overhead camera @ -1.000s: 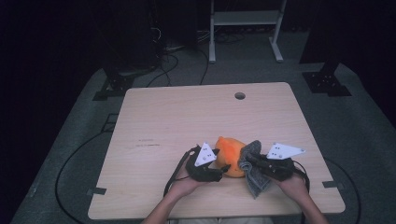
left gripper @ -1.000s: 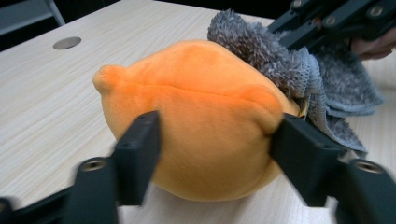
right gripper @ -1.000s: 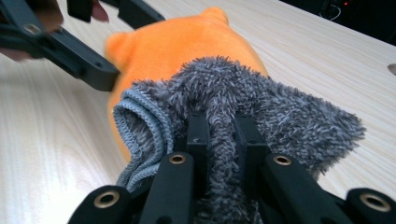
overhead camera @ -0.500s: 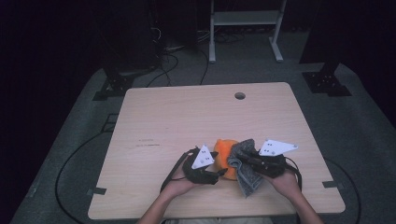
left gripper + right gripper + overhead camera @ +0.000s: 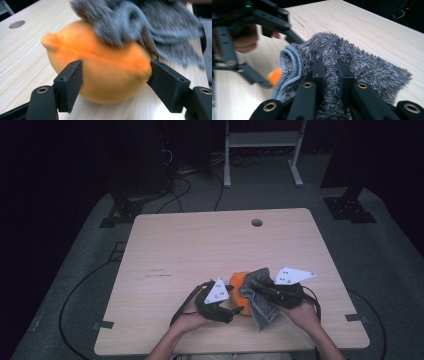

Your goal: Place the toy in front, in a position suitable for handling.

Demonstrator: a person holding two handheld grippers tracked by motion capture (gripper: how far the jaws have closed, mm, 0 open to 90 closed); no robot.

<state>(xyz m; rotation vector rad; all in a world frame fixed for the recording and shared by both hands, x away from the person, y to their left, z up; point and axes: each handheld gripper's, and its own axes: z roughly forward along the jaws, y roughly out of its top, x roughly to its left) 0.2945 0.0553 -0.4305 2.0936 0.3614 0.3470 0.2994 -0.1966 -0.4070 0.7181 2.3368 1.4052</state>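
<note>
Orange and soft-looking, a rounded plush object (image 5: 100,67) is seen lying on the pale wooden table (image 5: 200,245), near the edge closest to the person and a little right of the middle in the high view (image 5: 239,281). It is flanked by the left gripper (image 5: 116,77), whose black jaws stand on either side of the plush body in the left gripper view; these jaws have just been opening, and although the orange form lies between them, the left pad is seen just clear of it and the right pad at most brushes its end, so the object is taken as released rather than squeezed. A grey fluffy towel with a ribbed hem (image 5: 352,62) is draped over the top and far side of the orange object, touching it. The towel is pinched by the right gripper (image 5: 331,72), whose two jaws are clenched tightly on a fold of the pile, with strands bulging up between them. In the high view the left gripper (image 5: 235,309) and the right gripper (image 5: 257,285) are seen close together, each carried in one of the person's hands, with the towel (image 5: 260,307) hanging down toward the table's near edge. A small round hole (image 5: 256,222) is set in the far part of the tabletop. No brand, label or writing can be read anywhere.
</note>
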